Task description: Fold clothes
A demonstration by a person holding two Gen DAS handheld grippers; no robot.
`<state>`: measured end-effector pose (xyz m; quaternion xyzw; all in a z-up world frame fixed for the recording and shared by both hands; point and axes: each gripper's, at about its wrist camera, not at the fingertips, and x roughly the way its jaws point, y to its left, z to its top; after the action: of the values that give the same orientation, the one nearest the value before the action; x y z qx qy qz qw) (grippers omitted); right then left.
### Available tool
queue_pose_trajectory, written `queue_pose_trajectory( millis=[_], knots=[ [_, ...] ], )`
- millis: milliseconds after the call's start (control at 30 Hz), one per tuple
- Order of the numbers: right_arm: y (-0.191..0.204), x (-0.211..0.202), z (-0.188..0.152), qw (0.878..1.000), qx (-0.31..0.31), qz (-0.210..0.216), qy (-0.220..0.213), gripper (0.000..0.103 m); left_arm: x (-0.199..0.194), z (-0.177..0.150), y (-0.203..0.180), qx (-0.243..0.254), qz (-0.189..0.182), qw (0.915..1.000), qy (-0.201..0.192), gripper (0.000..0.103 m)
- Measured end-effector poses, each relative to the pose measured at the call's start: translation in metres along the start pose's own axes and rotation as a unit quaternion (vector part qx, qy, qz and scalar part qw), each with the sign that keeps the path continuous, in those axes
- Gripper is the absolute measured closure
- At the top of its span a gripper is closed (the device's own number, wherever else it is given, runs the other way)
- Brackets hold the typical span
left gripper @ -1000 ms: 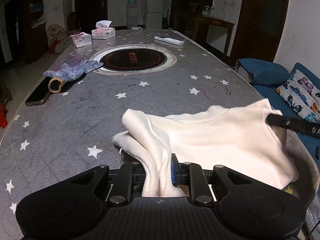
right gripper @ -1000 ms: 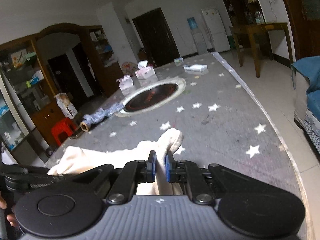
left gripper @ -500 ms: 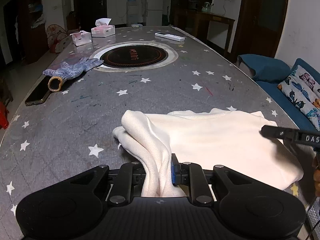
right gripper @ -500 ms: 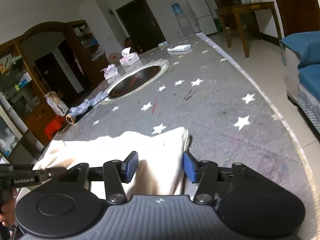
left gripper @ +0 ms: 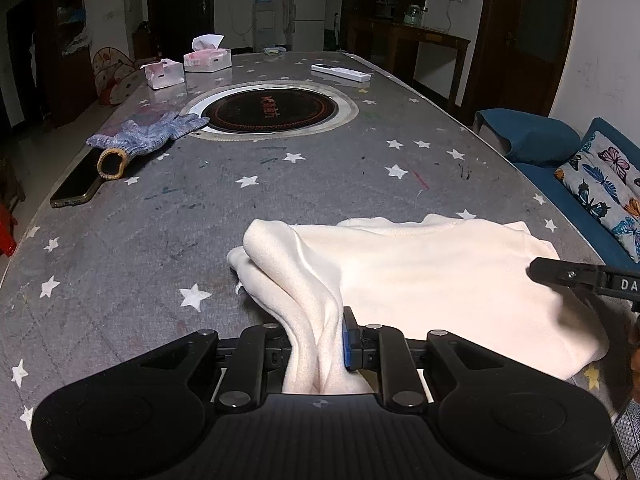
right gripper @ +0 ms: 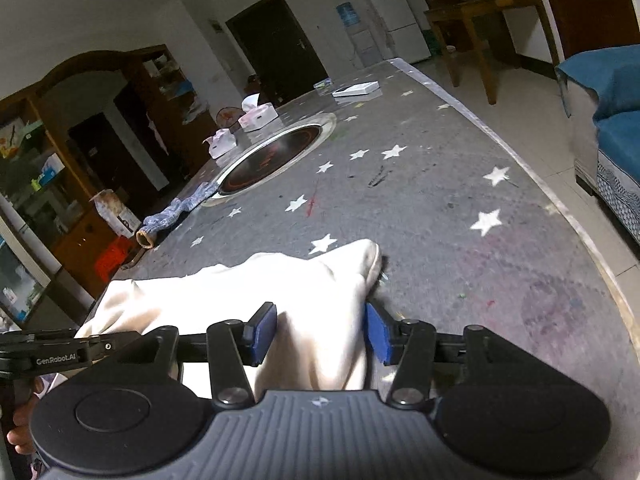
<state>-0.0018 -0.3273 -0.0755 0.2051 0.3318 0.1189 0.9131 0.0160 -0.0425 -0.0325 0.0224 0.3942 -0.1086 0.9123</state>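
Garment [left gripper: 432, 276] flat on table [left gripper: 320, 184] at near edge, one end bunched between left gripper [left gripper: 316, 340] jaws, other end between right gripper [right gripper: 320, 334] jaws, pads apart from cloth. Beyond garment, hob [left gripper: 268, 111] set into table's middle. Left of hob, glove [left gripper: 144, 140]; phone [left gripper: 76, 188] beside glove at table's left edge. Behind hob, two tissue boxes [left gripper: 206, 58] at left, remote [left gripper: 340, 72] at right. Sofa [left gripper: 560, 176] right of table.
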Motion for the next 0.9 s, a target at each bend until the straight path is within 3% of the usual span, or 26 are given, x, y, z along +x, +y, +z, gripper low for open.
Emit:
queue_pose_trajectory(
  millis=[267,633,700,767,900],
  knots=[
    [0.015,-0.001,-0.005,1.000,-0.023,-0.002,0.006,0.053,0.001,-0.003,0.007,-0.008,-0.007,0.9999,0.000,0.083],
    [-0.004,-0.010,-0.007,0.999,0.033,-0.014,-0.020,0.055,0.002,-0.005,0.014,-0.016,-0.013,0.9998,0.001,0.083],
    [-0.007,-0.010,-0.007,0.999,0.045,-0.012,-0.024,0.059,0.002,-0.005,0.015,-0.017,-0.013,0.9998,0.001,0.083],
    [-0.012,-0.010,-0.007,0.998,0.057,-0.018,-0.029,0.072,0.003,-0.005,0.015,-0.017,-0.012,0.9998,0.002,0.083],
    [-0.007,-0.006,-0.006,0.998,0.033,-0.035,-0.026,0.076,0.004,-0.004,0.016,-0.016,-0.010,0.9998,0.002,0.083]
  ],
)
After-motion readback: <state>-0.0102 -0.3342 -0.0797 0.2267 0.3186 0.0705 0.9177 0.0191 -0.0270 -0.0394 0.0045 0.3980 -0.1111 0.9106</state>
